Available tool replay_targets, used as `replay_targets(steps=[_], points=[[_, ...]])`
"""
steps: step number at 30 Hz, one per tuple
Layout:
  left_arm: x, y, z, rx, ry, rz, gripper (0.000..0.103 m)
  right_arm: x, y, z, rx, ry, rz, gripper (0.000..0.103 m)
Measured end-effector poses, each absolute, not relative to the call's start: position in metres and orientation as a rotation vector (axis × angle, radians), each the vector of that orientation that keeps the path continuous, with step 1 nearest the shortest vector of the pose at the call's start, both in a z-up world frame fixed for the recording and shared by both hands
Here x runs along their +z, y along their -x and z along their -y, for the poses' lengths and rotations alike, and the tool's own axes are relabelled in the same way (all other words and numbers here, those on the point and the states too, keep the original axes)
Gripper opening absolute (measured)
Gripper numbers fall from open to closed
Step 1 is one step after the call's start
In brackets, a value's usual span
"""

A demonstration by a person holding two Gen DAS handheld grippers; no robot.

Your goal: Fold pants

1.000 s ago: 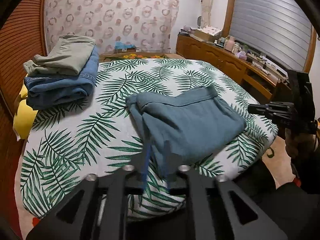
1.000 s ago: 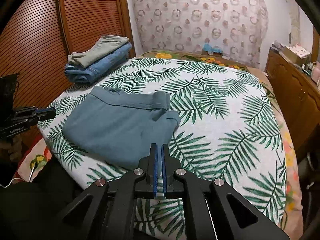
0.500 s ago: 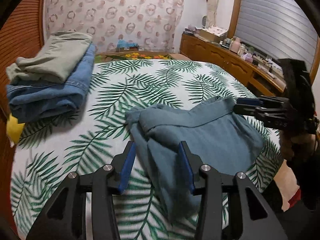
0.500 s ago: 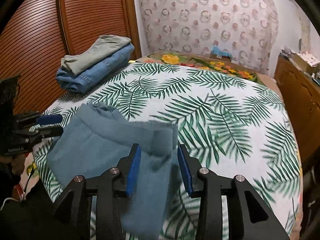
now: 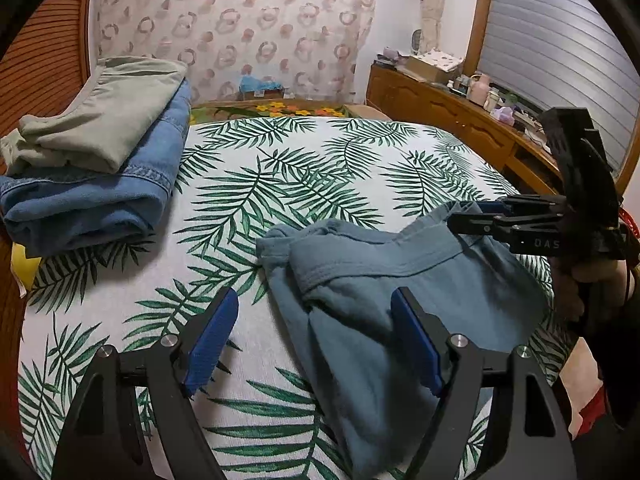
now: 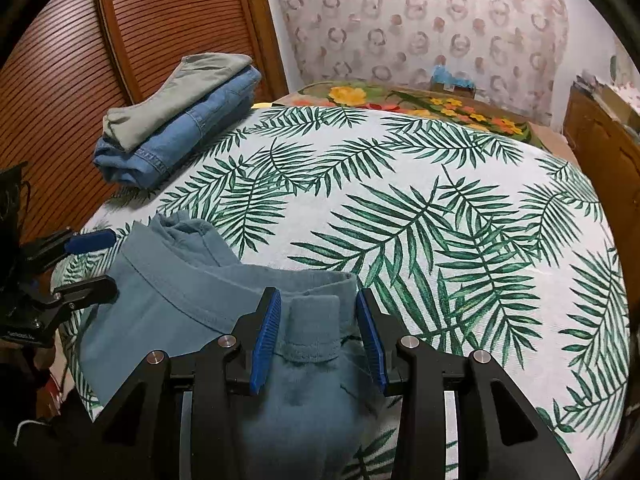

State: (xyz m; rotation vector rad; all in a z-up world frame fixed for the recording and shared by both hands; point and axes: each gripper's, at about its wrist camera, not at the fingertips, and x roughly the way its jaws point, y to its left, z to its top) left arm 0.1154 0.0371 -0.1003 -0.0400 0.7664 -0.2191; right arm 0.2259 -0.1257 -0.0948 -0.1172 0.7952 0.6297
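Folded blue-grey pants (image 5: 400,292) lie near the front edge of a bed with a palm-leaf sheet (image 5: 300,168). My left gripper (image 5: 314,340) hovers over their left side, its jaws opening wide. Cloth lies between the blue pads (image 5: 212,336), which do not touch it. In the right wrist view the pants (image 6: 180,300) show their waistband. My right gripper (image 6: 318,340) is open, straddling a raised corner of cloth without pressing on it. Each gripper also shows in the other's view: the right gripper (image 5: 472,216) at the pants' far corner, the left gripper (image 6: 92,260) at the left edge.
A stack of folded khaki and denim clothes (image 5: 100,160) sits at the bed's back left, also seen as the stack (image 6: 180,112) beside a slatted wooden door (image 6: 120,40). A cluttered wooden dresser (image 5: 440,112) runs along the right side. A patterned curtain hangs behind.
Both grippers moved forward onto the pants and went from shut to open. The left jaws widened further in the last half second. The pants' edges now bunch up.
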Motion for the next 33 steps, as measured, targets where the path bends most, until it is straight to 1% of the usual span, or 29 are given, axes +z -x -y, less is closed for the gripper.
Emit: replay_targets(steps=[3,4,5,6,7,8,11,13,15,16,17,20,22,24,25,26,27,28,29,30,31,33], points=[[-0.100,-0.117,-0.035,-0.213,0.026,-0.762,0.079,-0.096,-0.227,0.129,0.643,0.105,-0.798,0.039],[-0.100,-0.118,-0.034,-0.219,0.026,-0.760,0.077,-0.096,-0.227,0.128,0.645,0.106,-0.795,0.026],[-0.100,-0.118,-0.033,-0.228,0.025,-0.761,0.071,-0.095,-0.226,0.129,0.645,0.110,-0.788,0.016],[-0.100,-0.119,-0.032,-0.238,0.026,-0.763,0.067,-0.094,-0.225,0.130,0.644,0.106,-0.778,0.014],[-0.100,-0.120,-0.031,-0.252,0.028,-0.767,0.059,-0.092,-0.224,0.132,0.644,0.094,-0.763,0.012],[-0.101,-0.123,-0.030,-0.264,0.033,-0.770,0.050,-0.089,-0.221,0.133,0.641,0.084,-0.739,0.011],[-0.102,-0.130,-0.028,-0.283,0.032,-0.779,0.038,-0.083,-0.213,0.137,0.625,0.067,-0.688,0.011],[-0.102,-0.136,-0.027,-0.293,0.031,-0.781,0.034,-0.084,-0.210,0.136,0.615,0.076,-0.683,0.011],[-0.100,-0.139,-0.028,-0.305,0.042,-0.782,0.024,-0.087,-0.209,0.134,0.607,0.089,-0.688,0.011],[-0.099,-0.140,-0.029,-0.310,0.044,-0.775,0.015,-0.088,-0.209,0.135,0.601,0.090,-0.692,0.011],[-0.094,-0.137,-0.029,-0.316,0.049,-0.751,0.012,-0.089,-0.209,0.136,0.600,0.086,-0.695,0.011],[-0.079,-0.128,-0.027,-0.321,0.056,-0.680,0.012,-0.085,-0.205,0.140,0.595,0.069,-0.683,0.011],[-0.078,-0.131,-0.022,-0.295,0.024,-0.695,0.012,-0.083,-0.202,0.142,0.591,0.058,-0.677,0.011],[-0.081,-0.135,-0.020,-0.277,0.003,-0.717,0.016,-0.082,-0.202,0.142,0.578,0.063,-0.688,0.011],[-0.084,-0.138,-0.019,-0.265,-0.007,-0.734,0.021,-0.082,-0.201,0.142,0.571,0.072,-0.689,0.011],[-0.086,-0.140,-0.019,-0.265,-0.006,-0.746,0.030,-0.081,-0.199,0.141,0.570,0.079,-0.686,0.011],[-0.089,-0.142,-0.020,-0.263,0.003,-0.760,0.037,-0.081,-0.198,0.140,0.566,0.090,-0.687,0.011],[-0.090,-0.141,-0.021,-0.262,0.010,-0.763,0.052,-0.079,-0.197,0.138,0.562,0.110,-0.686,0.014],[-0.091,-0.141,-0.023,-0.266,0.020,-0.761,0.058,-0.078,-0.194,0.137,0.553,0.134,-0.676,0.015],[-0.092,-0.140,-0.024,-0.268,0.032,-0.762,0.068,-0.077,-0.191,0.136,0.549,0.152,-0.667,0.015],[-0.093,-0.140,-0.025,-0.266,0.040,-0.765,0.072,-0.076,-0.188,0.135,0.550,0.163,-0.661,0.016],[-0.093,-0.139,-0.026,-0.250,0.038,-0.771,0.072,-0.075,-0.184,0.136,0.546,0.177,-0.656,0.022]])
